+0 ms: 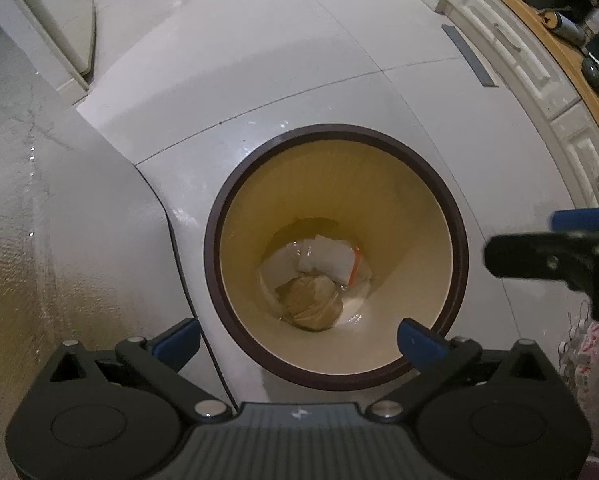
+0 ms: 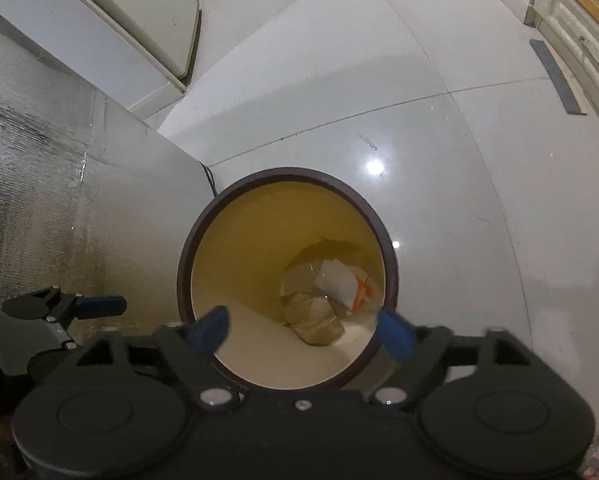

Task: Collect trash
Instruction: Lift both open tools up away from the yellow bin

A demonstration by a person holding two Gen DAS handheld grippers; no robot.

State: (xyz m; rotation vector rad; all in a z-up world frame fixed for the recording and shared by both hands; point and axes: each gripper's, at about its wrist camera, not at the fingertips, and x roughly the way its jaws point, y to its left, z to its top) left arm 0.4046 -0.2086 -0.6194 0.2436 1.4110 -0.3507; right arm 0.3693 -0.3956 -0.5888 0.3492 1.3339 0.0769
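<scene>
Both my claws hang over the bin [image 1: 335, 256] right now, and both are spread wide with nothing between the blue pads. My left gripper [image 1: 299, 340] points straight down at the near rim of the bin; my right gripper [image 2: 303, 332] sits over that same near rim, tilted a little. From the left view, the right one's blue finger pokes in from beside the bin.

Down at the bottom of the bin lies the trash: a crumpled brown paper wad [image 1: 313, 306] nearest me, and behind it, touching it, a white packet with an orange edge [image 1: 331, 262]. I'd judge these pieces are already in, so the claws stand wide because the drop is done and nothing is left to hold.

The bin stands on the pale tiled floor [image 1: 259, 60], close beside a silvery foil-faced panel [image 2: 39, 184], handy for reaching from above.

Writing? The packet's orange strip may carry print, but it is too small to read. At the edge beyond the bin sit some clear bottles with red-and-white labels [image 1: 587, 356], also unreadable.
</scene>
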